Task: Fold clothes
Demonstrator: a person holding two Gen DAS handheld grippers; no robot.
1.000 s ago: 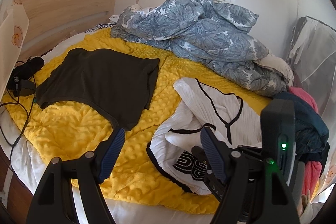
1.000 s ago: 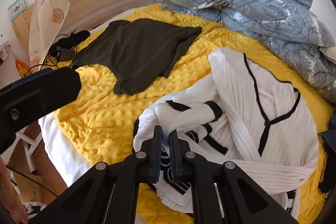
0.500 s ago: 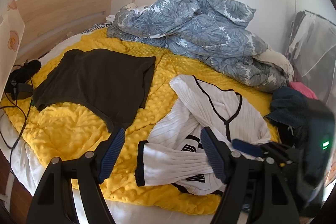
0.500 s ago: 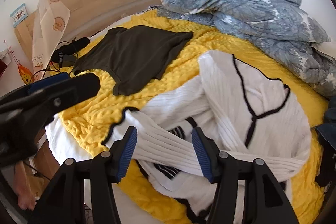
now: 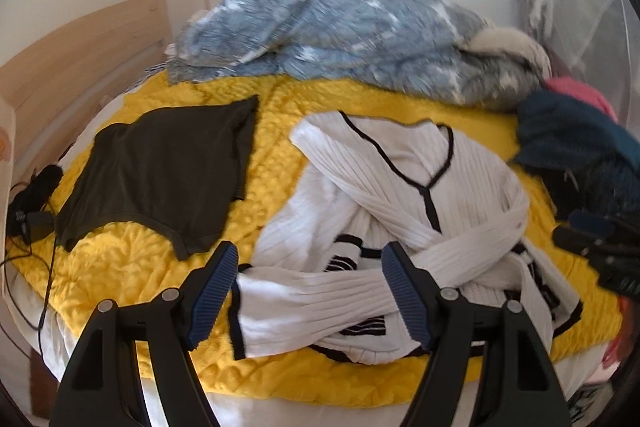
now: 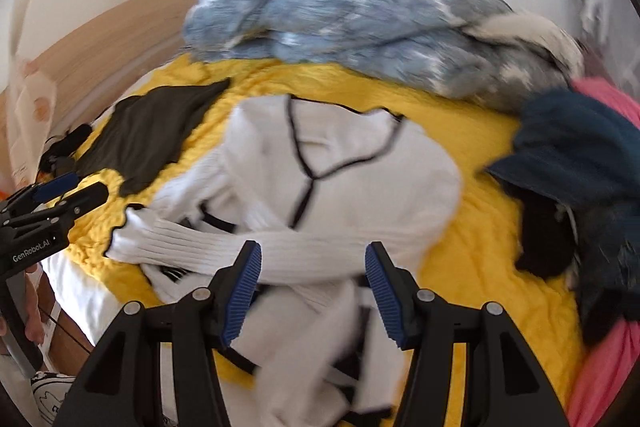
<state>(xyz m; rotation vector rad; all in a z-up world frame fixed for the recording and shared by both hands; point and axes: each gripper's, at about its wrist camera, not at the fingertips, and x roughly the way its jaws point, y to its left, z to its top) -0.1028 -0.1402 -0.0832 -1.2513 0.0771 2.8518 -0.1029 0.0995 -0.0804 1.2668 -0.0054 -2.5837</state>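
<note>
White cardigan (image 5: 404, 187) with black trim lies crumpled on the yellow blanket (image 5: 280, 147), roughly mid-bed, neckline toward the far side, sleeves crossed over its near half. One sleeve (image 5: 308, 291) stretches out from the cardigan toward the near left edge of the blanket, black cuff at its end.

Left gripper (image 5: 308, 291) is open, jaws wide apart above that sleeve, nothing pinched between the blue pads. Right gripper (image 6: 312, 287) also open, jaws apart over the cardigan's near half, no cloth pressed between the pads; whether the pads brush the fabric cannot be told, right view is blurred.

Dark green top (image 5: 160, 171) lies flat on the blanket just left of the cardigan, a strip of yellow between them, not touching. Blue-grey duvet (image 5: 352, 27) is heaped behind the cardigan against the wall. Dark blue garment (image 5: 576, 147) and pink cloth (image 6: 608, 367) are piled to the right of the cardigan at the bed's edge. Black device with cable (image 5: 32, 203) sits far left of the cardigan, beyond the green top, near the wooden headboard (image 5: 80, 47). In the right view the left gripper shows at the left edge, left of the cardigan's cuff.
</note>
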